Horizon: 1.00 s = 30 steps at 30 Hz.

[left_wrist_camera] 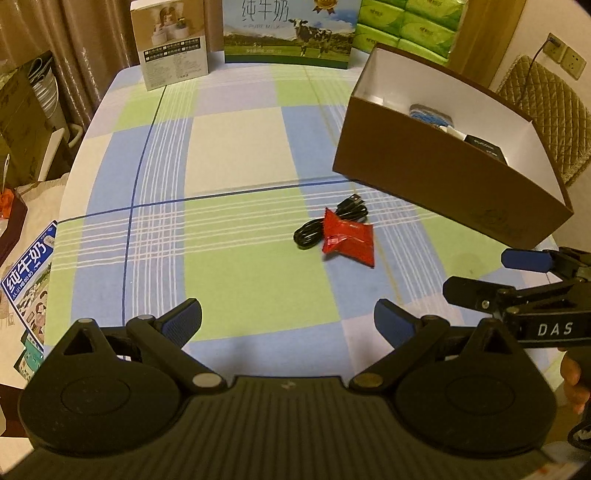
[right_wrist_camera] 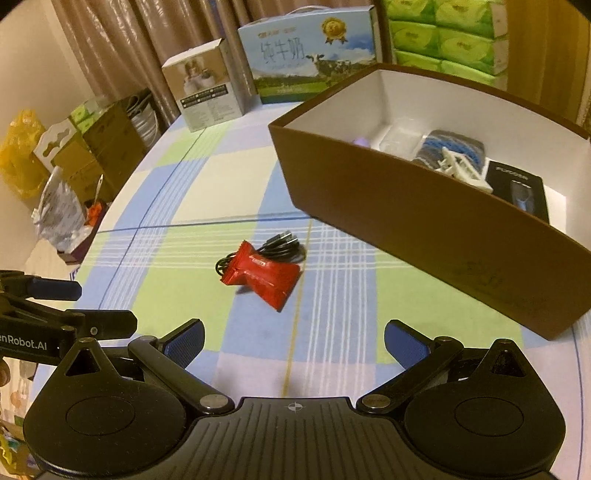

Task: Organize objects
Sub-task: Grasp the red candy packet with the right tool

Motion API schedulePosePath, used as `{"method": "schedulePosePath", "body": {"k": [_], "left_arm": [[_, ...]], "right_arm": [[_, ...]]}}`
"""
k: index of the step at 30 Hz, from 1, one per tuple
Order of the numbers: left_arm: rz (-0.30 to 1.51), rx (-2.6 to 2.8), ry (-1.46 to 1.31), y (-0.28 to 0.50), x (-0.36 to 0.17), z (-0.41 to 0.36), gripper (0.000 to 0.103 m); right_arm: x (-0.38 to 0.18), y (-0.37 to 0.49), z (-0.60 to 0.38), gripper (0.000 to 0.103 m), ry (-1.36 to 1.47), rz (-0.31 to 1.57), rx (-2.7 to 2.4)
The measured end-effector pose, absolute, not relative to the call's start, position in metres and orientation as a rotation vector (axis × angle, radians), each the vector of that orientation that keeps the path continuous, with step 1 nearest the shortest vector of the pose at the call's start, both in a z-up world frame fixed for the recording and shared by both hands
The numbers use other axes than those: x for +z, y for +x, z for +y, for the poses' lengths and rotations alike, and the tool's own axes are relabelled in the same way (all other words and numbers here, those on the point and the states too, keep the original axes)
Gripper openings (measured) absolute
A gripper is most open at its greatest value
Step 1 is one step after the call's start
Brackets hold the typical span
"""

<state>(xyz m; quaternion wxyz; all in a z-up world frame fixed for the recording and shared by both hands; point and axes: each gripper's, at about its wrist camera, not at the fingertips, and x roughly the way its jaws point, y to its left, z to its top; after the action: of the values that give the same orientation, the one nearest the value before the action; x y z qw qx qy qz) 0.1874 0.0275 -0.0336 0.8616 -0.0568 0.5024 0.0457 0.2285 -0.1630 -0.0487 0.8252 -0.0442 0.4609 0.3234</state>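
Observation:
A red foil packet [left_wrist_camera: 349, 239] [right_wrist_camera: 264, 275] lies on the checked tablecloth, partly over a coiled black USB cable [left_wrist_camera: 332, 219] [right_wrist_camera: 280, 245]. Behind them to the right stands an open brown box [left_wrist_camera: 443, 177] [right_wrist_camera: 424, 221] with a white inside, holding a blue-grey pouch [right_wrist_camera: 448, 147], a white plastic clip [right_wrist_camera: 461, 168] and a small black box [right_wrist_camera: 521, 190]. My left gripper [left_wrist_camera: 288, 323] is open and empty, short of the packet. My right gripper [right_wrist_camera: 293, 341] is also open and empty, near the table's front; it shows at the right edge of the left wrist view [left_wrist_camera: 480, 277].
At the table's far edge stand a beige product box [left_wrist_camera: 171, 44] [right_wrist_camera: 207, 88], a milk carton case [left_wrist_camera: 291, 33] [right_wrist_camera: 310, 55] and stacked green tissue packs [left_wrist_camera: 410, 26] [right_wrist_camera: 447, 40]. Cardboard boxes and bags [right_wrist_camera: 74, 155] crowd the floor at left. A quilted chair [left_wrist_camera: 546, 110] stands behind the brown box.

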Motion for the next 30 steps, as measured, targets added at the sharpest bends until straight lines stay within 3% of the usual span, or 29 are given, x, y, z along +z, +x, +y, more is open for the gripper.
{"method": "schedulePosePath", "body": {"k": [10, 15, 24, 30], "left_arm": [[1.108, 0.108, -0.136, 0.202, -0.055, 0.046, 0.098], [1.122, 0.121, -0.149, 0.210, -0.069, 0.057, 0.098], [1.131, 0.133, -0.162, 0.228, -0.095, 0.072, 0.098], [1.135, 0.140, -0.160, 0.238, -0.104, 0.079, 0.097]], "right_arm": [[-0.069, 0.240, -0.139, 0.099, -0.140, 0.961, 0.747], [-0.081, 0.251, -0.123, 0.078, -0.165, 0.953, 0.794], [-0.096, 0.271, -0.094, 0.057, -0.254, 0.919, 0.888], [-0.105, 0.276, -0.080, 0.057, -0.334, 0.888, 0.955]]}}
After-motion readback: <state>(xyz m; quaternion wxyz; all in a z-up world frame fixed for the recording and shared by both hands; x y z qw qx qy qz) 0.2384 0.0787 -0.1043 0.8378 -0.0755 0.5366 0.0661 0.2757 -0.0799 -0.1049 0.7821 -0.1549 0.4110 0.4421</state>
